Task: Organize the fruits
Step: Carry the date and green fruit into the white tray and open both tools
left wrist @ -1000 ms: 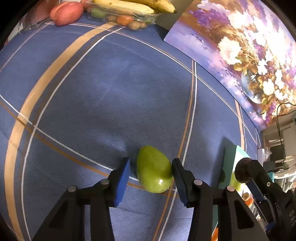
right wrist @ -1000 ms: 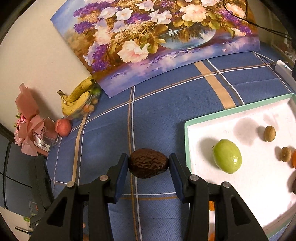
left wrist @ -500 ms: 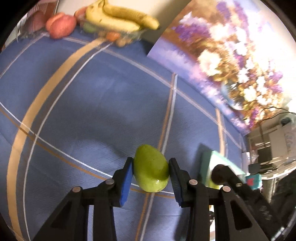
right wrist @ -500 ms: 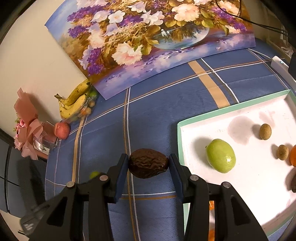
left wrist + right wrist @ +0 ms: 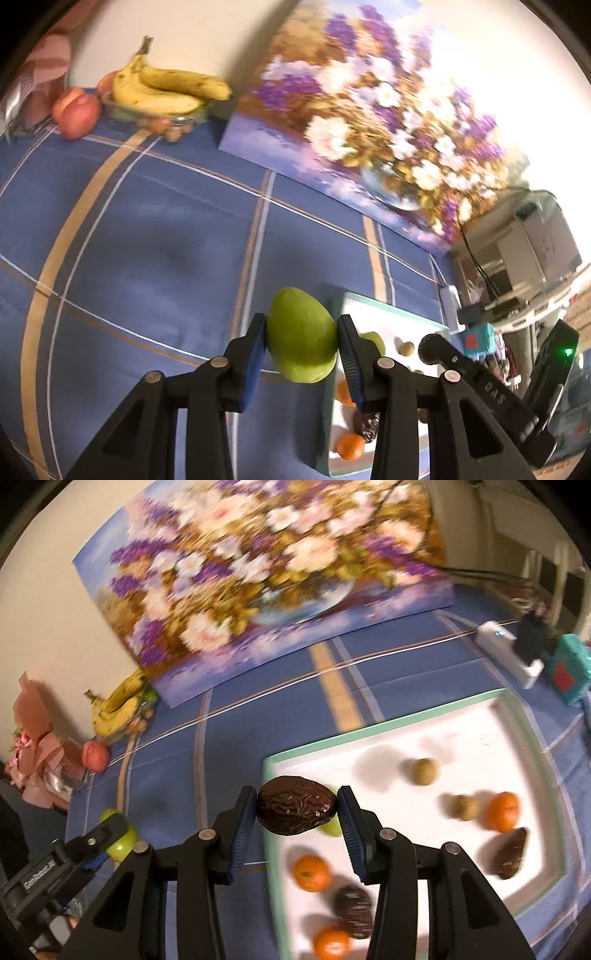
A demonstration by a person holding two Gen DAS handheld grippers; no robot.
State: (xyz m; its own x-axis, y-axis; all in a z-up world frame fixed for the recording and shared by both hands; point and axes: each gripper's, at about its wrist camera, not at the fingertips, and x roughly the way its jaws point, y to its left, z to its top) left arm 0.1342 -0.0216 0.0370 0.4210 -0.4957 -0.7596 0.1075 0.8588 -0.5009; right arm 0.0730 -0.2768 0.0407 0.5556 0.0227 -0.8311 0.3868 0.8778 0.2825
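My left gripper [image 5: 301, 334] is shut on a green mango [image 5: 300, 338] and holds it above the blue cloth, just left of the white tray [image 5: 388, 308]. My right gripper [image 5: 297, 808] is shut on a dark wrinkled avocado [image 5: 295, 805] and holds it over the tray's near left edge [image 5: 271, 812]. In the tray lie oranges [image 5: 501, 810], two small brown nuts [image 5: 424, 771], dark avocados [image 5: 511, 853] and a green fruit [image 5: 332, 829] partly hidden behind the held avocado. The left gripper with its mango shows at lower left in the right wrist view [image 5: 118, 836].
A glass bowl with bananas [image 5: 162, 90] and a red apple [image 5: 75, 110] stand at the far left by the wall. A flower painting [image 5: 369, 122] leans on the wall. A white charger [image 5: 511, 653] and a teal box [image 5: 570, 674] sit past the tray.
My left gripper closed on the green mango, lifted it and carried it right toward the tray. My right gripper moved right with the avocado, from over the cloth to over the tray's edge.
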